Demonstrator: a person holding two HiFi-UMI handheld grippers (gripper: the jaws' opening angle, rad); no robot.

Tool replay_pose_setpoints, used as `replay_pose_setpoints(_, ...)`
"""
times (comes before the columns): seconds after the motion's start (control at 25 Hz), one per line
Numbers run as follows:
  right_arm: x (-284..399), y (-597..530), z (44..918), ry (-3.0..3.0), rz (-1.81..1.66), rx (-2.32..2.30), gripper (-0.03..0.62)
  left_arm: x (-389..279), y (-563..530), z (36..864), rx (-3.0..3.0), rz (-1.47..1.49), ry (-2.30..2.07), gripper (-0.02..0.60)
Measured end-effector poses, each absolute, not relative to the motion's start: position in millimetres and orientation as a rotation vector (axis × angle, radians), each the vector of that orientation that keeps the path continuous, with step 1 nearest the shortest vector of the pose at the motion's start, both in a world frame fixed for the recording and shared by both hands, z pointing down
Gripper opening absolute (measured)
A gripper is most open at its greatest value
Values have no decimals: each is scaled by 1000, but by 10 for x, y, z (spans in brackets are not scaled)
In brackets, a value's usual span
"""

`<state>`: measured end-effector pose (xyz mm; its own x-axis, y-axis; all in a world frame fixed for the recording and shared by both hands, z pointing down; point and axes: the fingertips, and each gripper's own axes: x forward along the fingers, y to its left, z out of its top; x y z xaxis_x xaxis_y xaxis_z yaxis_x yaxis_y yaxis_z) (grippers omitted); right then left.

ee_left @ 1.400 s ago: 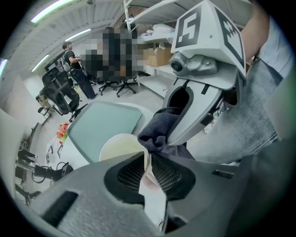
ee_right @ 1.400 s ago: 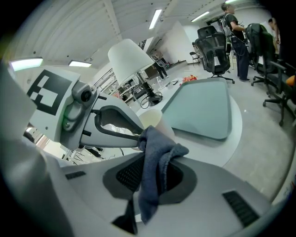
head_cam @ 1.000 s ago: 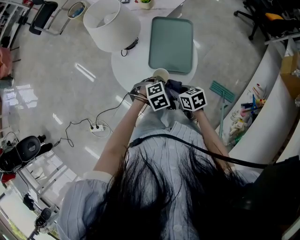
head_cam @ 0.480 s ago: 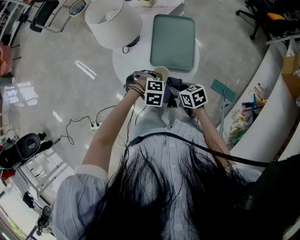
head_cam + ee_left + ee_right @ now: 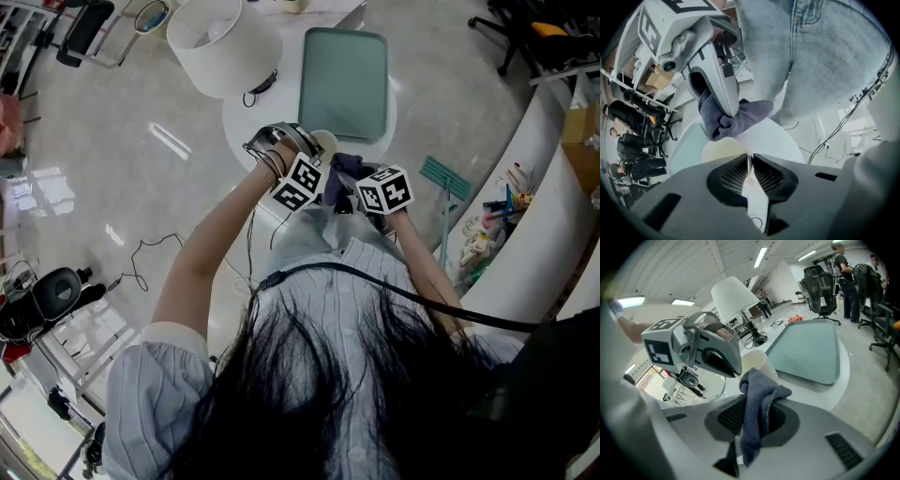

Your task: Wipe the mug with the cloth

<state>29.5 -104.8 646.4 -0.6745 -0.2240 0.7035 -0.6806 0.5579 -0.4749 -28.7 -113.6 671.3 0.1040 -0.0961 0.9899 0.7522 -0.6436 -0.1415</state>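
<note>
The person stands over a round white desk (image 5: 246, 136) with both tools brought close together at its near edge. The left gripper (image 5: 751, 161) has its fingers (image 5: 729, 176) drawn almost together, with only a thin slit between the dark ribbed pads, and in that slit sits the pale wall of a cream-coloured round mug (image 5: 759, 361); the mug's open mouth shows just to one side of those fingers. I cannot tell whether the mug rests on the desk or is lifted off it. The right gripper (image 5: 759, 401) has its fingers (image 5: 731, 416) closed on a soft grey-blue cloth (image 5: 761, 385), which is pinched between the pads, with a loose tail hanging down behind them and a bunched fold standing up past the tips. That fold lies just beyond the right fingers and against the mug, at the rim on the side away from the left fingers, so the two pairs of fingers meet the mug from opposite sides. Beyond both pairs of fingers, farther across the desk, lies a flat grey-green rectangular tray (image 5: 343, 84) with rounded corners. Off to the left of the left fingers stands a white drum-shaped lampshade (image 5: 223, 47). Well beyond the right fingers, black office chairs (image 5: 820, 287) stand on the pale glossy floor (image 5: 112, 169).
</note>
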Motion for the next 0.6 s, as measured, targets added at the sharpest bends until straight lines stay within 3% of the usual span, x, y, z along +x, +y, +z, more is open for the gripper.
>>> replay_pose_setpoints(0.12,295,-1046,6474,-2204,1021,723,83,-271,-1162,6714,-1743,-1626,-578,44)
replay_pose_setpoints(0.28,313,-1045,6506,-2205,1028,725,81,-186,-1152,6652,-1983,-1703,-407,103)
replay_pose_setpoints(0.6,272,-1035,6461,-2206,1071,747,83,-93,-1166,6340,-2593,-1772,239,104)
